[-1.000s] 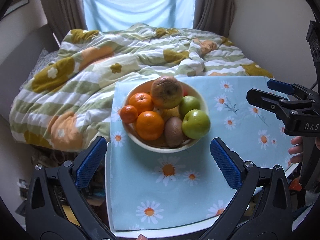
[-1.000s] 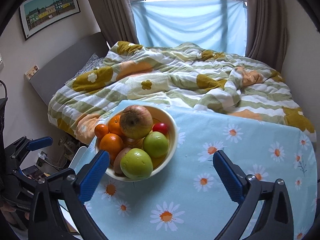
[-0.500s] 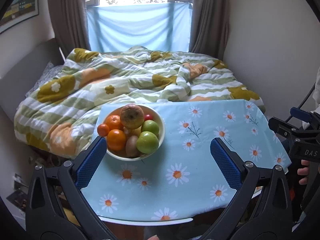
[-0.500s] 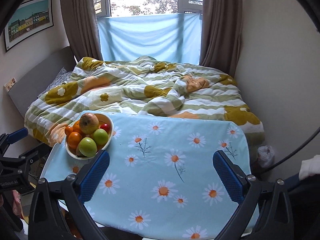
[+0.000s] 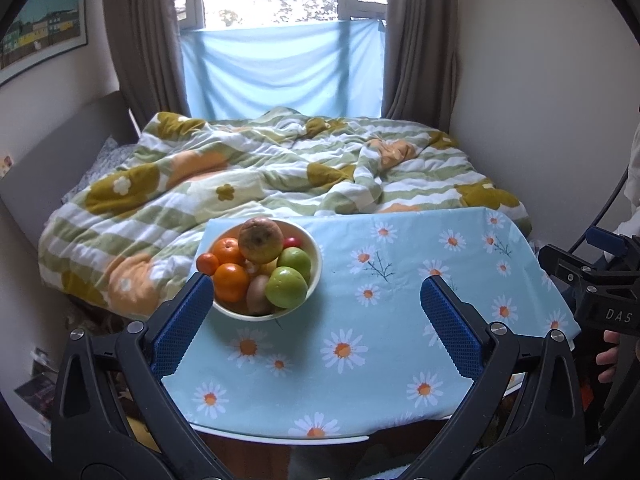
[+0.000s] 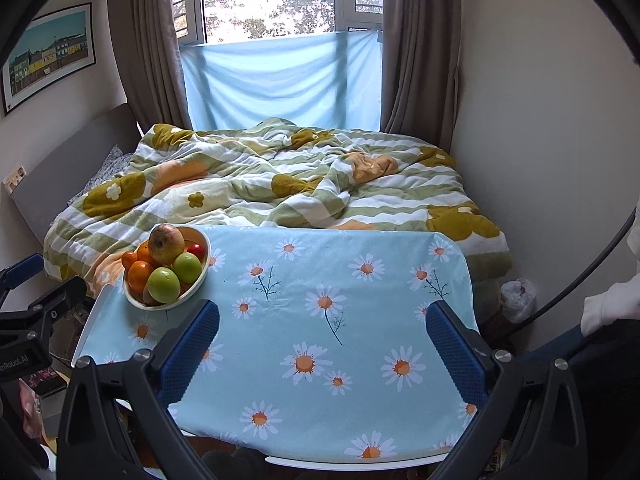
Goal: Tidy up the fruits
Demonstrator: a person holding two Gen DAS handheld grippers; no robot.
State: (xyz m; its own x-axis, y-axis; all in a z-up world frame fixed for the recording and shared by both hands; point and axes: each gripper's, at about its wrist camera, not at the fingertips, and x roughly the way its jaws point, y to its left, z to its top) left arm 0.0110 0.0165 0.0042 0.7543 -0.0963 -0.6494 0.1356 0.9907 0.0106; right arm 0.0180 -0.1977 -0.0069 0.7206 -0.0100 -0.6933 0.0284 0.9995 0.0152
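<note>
Where the daisy-print tablecloth (image 5: 360, 344) reaches its far left corner, a cream bowl (image 5: 312, 276) sits heaped with fruit: a large brownish apple (image 5: 261, 239) on top, two green apples (image 5: 286, 287) at the front right, oranges (image 5: 229, 282) on the left, a small mandarin (image 5: 207, 263) at the rim, a kiwi (image 5: 258, 300) at the front and a bit of red fruit (image 5: 292, 242) behind. In the left wrist view the bowl lies just left of centre; in the right wrist view it sits at the middle left of the frame.

The left gripper (image 5: 316, 328) hangs above the near edge of the cloth with its blue-padded jaws spread wide and nothing between them; its left pad overlaps the bowl's near rim in the frame, though whether it touches is unclear. The right gripper (image 6: 322, 344) is likewise wide apart and empty, over the bare middle of the cloth, well apart from the bowl.

Beyond the table a rumpled flowered duvet (image 6: 280, 184) covers a bed, with brown curtains (image 6: 416, 60) and a blue sheet (image 6: 280, 80) across the window at the upper centre.
</note>
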